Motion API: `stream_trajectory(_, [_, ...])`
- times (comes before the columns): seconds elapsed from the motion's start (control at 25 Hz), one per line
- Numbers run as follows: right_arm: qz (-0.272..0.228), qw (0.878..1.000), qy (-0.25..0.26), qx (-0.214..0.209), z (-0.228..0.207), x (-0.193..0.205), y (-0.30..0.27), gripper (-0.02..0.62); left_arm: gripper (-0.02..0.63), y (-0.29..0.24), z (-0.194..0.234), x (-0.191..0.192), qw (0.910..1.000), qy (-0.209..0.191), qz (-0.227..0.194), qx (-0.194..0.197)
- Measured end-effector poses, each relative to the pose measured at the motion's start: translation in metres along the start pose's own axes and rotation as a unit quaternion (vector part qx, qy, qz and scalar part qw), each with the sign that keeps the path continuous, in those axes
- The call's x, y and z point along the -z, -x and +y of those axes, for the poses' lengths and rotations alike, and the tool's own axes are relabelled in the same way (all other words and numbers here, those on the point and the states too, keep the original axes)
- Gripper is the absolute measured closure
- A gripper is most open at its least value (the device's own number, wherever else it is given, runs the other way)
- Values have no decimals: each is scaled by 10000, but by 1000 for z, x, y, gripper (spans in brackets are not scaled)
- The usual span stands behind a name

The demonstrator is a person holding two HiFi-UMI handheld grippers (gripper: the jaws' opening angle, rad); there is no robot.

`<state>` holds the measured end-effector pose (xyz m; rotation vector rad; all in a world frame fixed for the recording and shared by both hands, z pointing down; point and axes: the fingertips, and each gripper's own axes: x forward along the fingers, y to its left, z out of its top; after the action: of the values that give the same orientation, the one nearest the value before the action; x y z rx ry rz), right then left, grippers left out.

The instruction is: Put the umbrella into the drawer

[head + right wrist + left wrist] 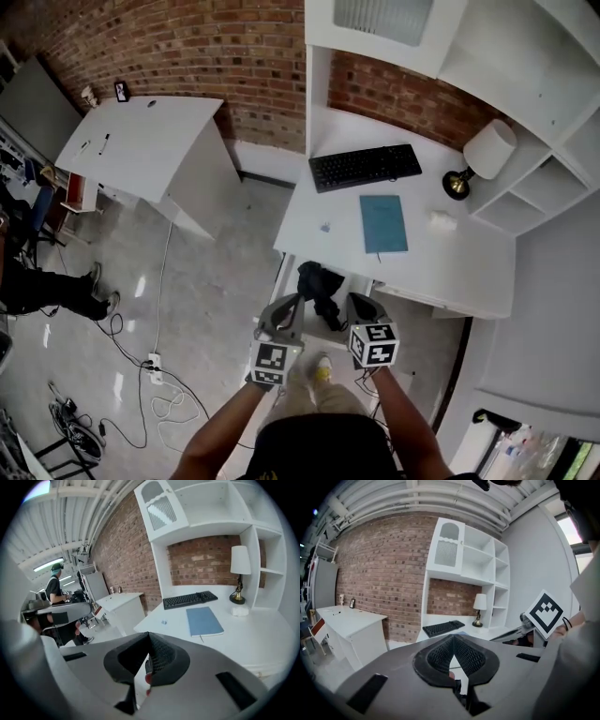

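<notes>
black umbrella (319, 284), blue notebook (383, 223), white desk (469, 264)

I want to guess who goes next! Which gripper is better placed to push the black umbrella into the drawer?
Probably the left gripper, though it's close: its shut tip points right at the umbrella. The right gripper, also shut, sits just beside it.

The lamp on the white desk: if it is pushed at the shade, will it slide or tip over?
It would probably tip: the lamp carries a wide white shade high above a small round base. Its stem is slim, so it looks light; a gentle push may move it. The shade seems thin, so it may dent easily.
</notes>
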<state>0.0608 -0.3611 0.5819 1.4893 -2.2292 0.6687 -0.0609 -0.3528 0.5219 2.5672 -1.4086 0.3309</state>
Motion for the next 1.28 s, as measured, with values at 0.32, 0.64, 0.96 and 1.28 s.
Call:
stream_trajectory(0.32, [-1120, 9929, 387, 95, 7, -101, 69, 595, 588, 32, 11, -84, 9979, -310, -553, -127])
stream_trajectory(0.64, [-2091, 9751, 684, 297, 3, -176, 135, 595, 589, 47, 17, -157, 9900, -451, -1281, -376])
stream_trajectory(0.96, [-2415, 9646, 831, 653, -10, -194, 165, 595, 589, 62, 11, -194, 9838, -726, -1606, -335])
stream_trajectory(1.28, [-2477, 9616, 783, 887, -21, -195, 175, 595, 589, 62, 14, -197, 9848, -694, -1573, -254])
